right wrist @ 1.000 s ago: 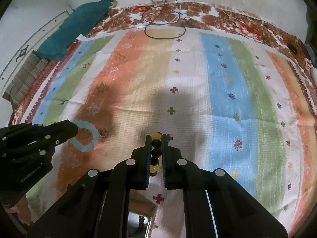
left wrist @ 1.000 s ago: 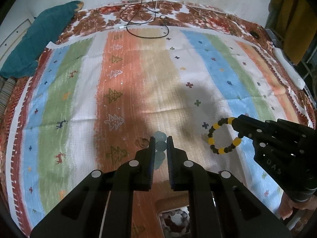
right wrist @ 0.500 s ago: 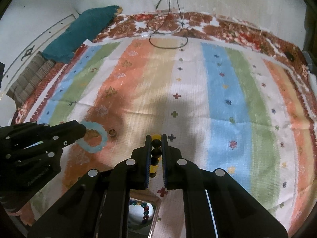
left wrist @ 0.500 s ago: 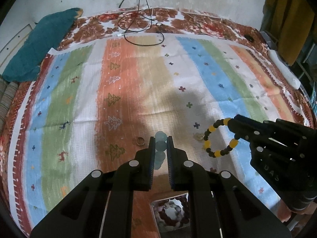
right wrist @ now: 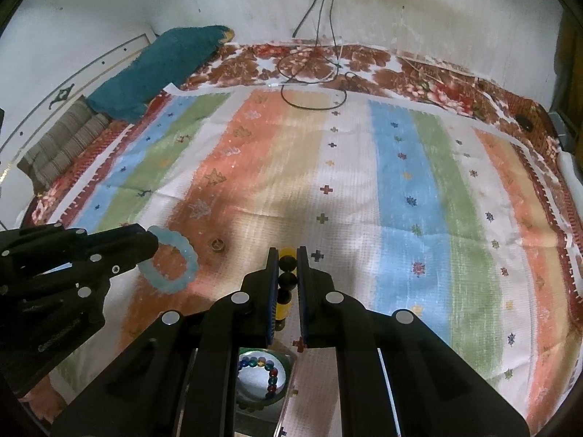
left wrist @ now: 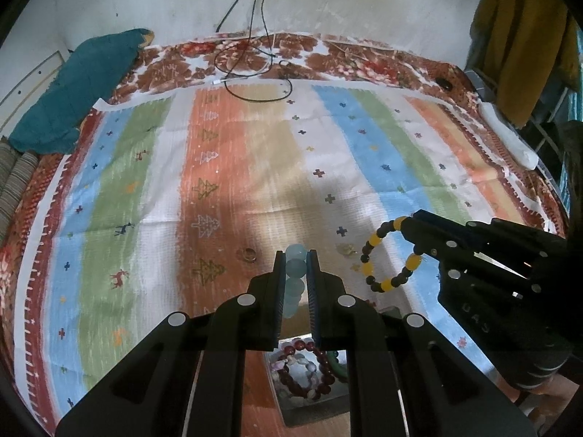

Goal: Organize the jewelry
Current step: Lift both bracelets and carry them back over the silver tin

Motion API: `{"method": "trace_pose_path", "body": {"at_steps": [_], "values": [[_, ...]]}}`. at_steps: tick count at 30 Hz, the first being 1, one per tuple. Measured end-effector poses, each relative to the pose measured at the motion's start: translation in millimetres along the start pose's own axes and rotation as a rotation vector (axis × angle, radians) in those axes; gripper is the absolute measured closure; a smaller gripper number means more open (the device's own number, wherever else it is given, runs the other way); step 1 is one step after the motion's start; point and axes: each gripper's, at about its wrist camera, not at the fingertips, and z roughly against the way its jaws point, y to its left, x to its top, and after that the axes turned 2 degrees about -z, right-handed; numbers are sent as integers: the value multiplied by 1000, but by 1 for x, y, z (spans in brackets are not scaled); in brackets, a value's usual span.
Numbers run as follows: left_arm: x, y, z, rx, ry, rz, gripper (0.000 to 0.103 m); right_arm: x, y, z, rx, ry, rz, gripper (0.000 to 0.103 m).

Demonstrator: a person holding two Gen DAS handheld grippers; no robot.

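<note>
My left gripper (left wrist: pixel 295 255) is shut on a pale blue bead bracelet (left wrist: pixel 294 284), held above the striped cloth; the bracelet also shows in the right wrist view (right wrist: pixel 171 260). My right gripper (right wrist: pixel 288 251) is shut on a black and yellow bead bracelet (right wrist: pixel 286 280), which shows as a ring in the left wrist view (left wrist: pixel 390 253). Below the left gripper a clear box (left wrist: pixel 313 404) holds dark red and pale bead bracelets. Below the right gripper a container (right wrist: pixel 255 375) holds a multicoloured bead bracelet. A small ring (left wrist: pixel 249 254) lies on the cloth.
A small gold trinket (left wrist: pixel 346 249) lies on the cloth right of the left gripper. A teal cushion (left wrist: pixel 80 87) lies at the far left. Black cables (left wrist: pixel 251 69) coil at the far edge. A white object (left wrist: pixel 510 138) lies at the right edge.
Both grippers have risen and drawn back with their bracelets, so more of the far wall shows. The boxes below have come further into view.
</note>
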Motion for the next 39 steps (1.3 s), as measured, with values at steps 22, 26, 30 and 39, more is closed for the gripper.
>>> {"method": "trace_pose_path", "body": {"at_steps": [22,26,30,39], "values": [[-18,-5,29,-27,-44,-5,92,-13,6,32,27,-60,7,92],[-24,-8,36,-33,-54,-11,92,-18,9,40,39,-66,14,92],[-32,-9,40,-38,-56,-16,92,-23,12,47,48,-73,17,92],[-49,-16,47,-41,-52,-39,92,-36,13,56,59,-71,14,92]]}}
